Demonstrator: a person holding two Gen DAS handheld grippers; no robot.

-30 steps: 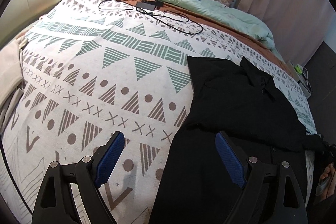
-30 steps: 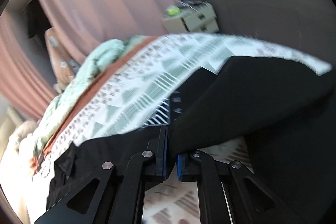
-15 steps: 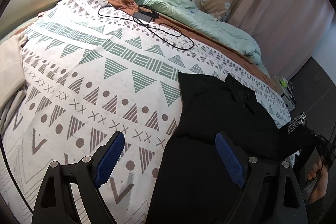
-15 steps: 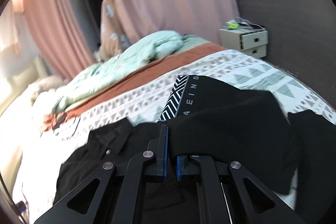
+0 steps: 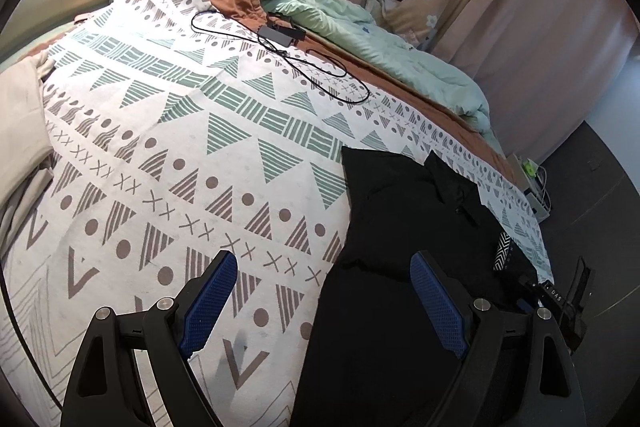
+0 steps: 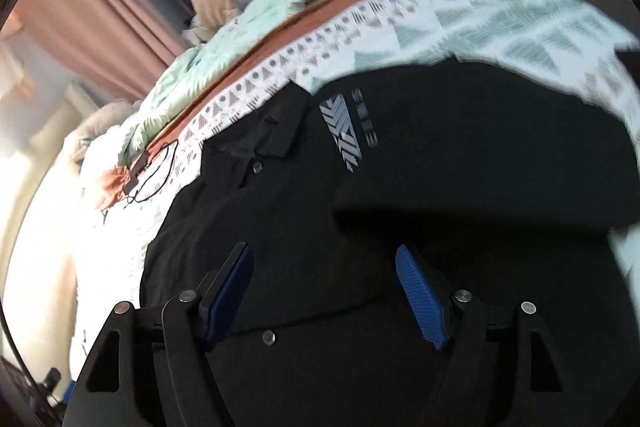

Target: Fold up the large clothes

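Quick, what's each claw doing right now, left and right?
Left claw: open, holding nothing, over the bed beside the black shirt.
Right claw: open, has just been opening, nothing between its pads, over the black shirt.

Left gripper [image 5: 322, 301]: jaws stand wide apart, blue pads facing each other, nothing between them; it points forward and downward at a slant. Right gripper [image 6: 324, 291]: jaws have just been opening and now stand apart, blue pads clear of any cloth, nothing pinched between them; it also points downward at a slant. In the left wrist view the right gripper's black body shows at the right edge.
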